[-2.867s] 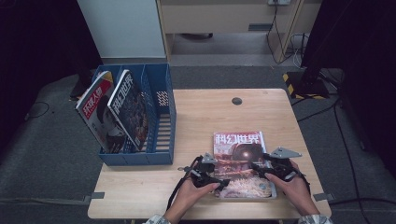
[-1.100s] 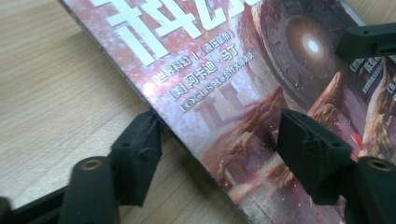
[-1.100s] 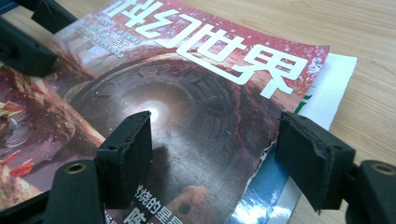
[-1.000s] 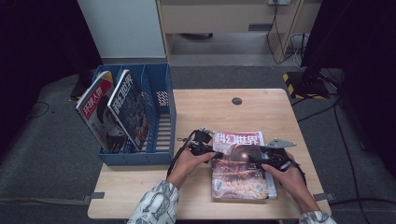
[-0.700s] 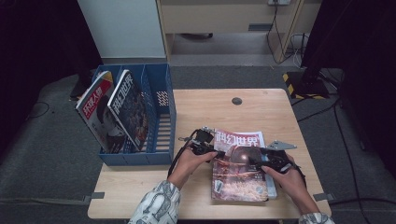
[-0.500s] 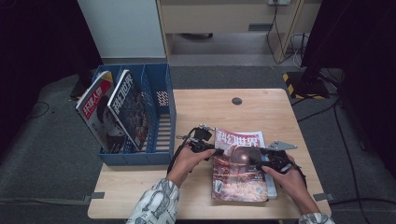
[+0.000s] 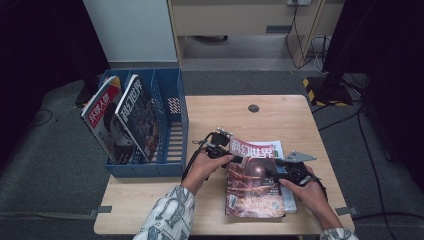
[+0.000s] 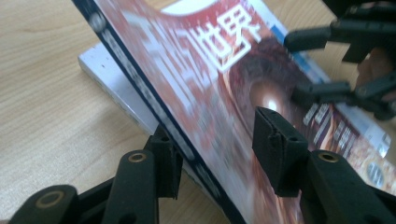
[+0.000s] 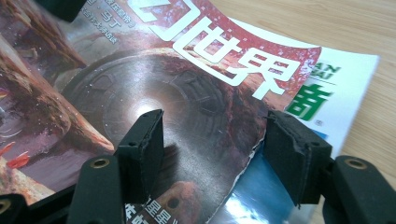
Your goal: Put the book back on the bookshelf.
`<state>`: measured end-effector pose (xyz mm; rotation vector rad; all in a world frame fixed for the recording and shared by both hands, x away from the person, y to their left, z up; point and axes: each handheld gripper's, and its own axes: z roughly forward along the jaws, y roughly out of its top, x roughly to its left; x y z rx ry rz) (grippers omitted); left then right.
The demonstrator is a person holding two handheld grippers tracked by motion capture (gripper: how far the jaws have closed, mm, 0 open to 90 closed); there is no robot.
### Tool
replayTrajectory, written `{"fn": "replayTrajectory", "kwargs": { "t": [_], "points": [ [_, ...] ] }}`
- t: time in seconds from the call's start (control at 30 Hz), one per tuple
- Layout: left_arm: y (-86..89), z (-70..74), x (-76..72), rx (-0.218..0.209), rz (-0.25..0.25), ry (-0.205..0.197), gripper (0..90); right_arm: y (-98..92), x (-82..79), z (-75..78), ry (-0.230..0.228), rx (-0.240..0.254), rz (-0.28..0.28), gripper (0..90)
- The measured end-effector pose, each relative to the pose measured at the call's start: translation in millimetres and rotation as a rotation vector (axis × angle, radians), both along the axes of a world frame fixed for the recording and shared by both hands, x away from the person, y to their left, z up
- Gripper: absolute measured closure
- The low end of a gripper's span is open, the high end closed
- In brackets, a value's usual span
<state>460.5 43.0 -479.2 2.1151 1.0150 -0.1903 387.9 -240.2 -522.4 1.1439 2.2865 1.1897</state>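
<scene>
In the left gripper view the red magazine point(image 8: 205, 88) is blurred and cut off at twelve and six o'clock, hiding most of the white magazine point(image 8: 112, 79) beneath. The blue rack point(image 7: 170, 135) conceals its two magazines' lower ends.

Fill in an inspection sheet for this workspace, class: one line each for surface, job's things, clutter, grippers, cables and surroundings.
Surface: wooden table, with a round dark grommet.
Job's things: red magazine, its spine edge raised, lying on a white-and-blue magazine; blue rack at the table's left holding two upright magazines.
Clutter: nothing seen.
Grippers: left gripper has jaws open astride the red magazine's spine edge; right gripper has jaws open over its opposite edge.
Cables: a black cable trails from the left gripper; more cables lie on the floor at right.
Surroundings: grey carpet, a white panel, a beige cabinet, dark stands.
</scene>
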Motion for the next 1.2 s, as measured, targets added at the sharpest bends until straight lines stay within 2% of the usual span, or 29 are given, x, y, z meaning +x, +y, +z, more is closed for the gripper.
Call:
{"fn": "replayTrajectory", "kwargs": {
  "t": [0.07,0.23,0.37,0.5,0.6,0.73,0.87,1.0,1.1,1.2],
  "points": [
    [0.9,0.1,2.2,-0.024,0.007,0.015,53.1,3.6,-0.4,-0.5,-0.004,0.002,0.027,38.5],
    [-0.5,-1.5,3.0,-0.018,0.012,0.018,53.4,10.0,-1.5,0.0,-0.005,-0.003,0.049,38.5],
    [-3.3,-2.2,5.4,-0.036,0.020,0.037,54.9,10.6,-2.1,-0.4,-0.016,-0.005,0.058,38.7],
    [-9.0,-0.8,8.0,-0.019,0.002,0.049,55.0,11.1,-2.9,-0.1,-0.016,-0.008,0.062,38.7],
    [-17.1,1.6,9.7,-0.007,-0.014,0.040,54.1,12.3,-3.3,-0.4,-0.012,-0.003,0.073,38.7],
    [-24.0,0.2,9.8,0.001,0.000,0.036,54.2,13.6,-4.2,-0.2,-0.016,-0.008,0.082,38.7],
    [-23.4,-0.4,10.7,0.001,0.005,0.040,55.2,13.9,-4.6,-0.2,-0.024,-0.013,0.084,38.8],
    [-22.3,0.4,10.8,-0.002,0.029,0.040,63.5,13.2,-4.5,-0.2,-0.022,-0.011,0.086,38.7],
    [-21.2,1.2,10.3,-0.014,0.055,0.034,74.5,10.6,-4.6,0.5,-0.009,-0.007,0.083,38.3],
    [-21.9,3.0,9.4,-0.030,0.061,0.027,76.6,7.9,-5.8,3.1,-0.012,-0.004,0.070,32.6]
  ]
}}
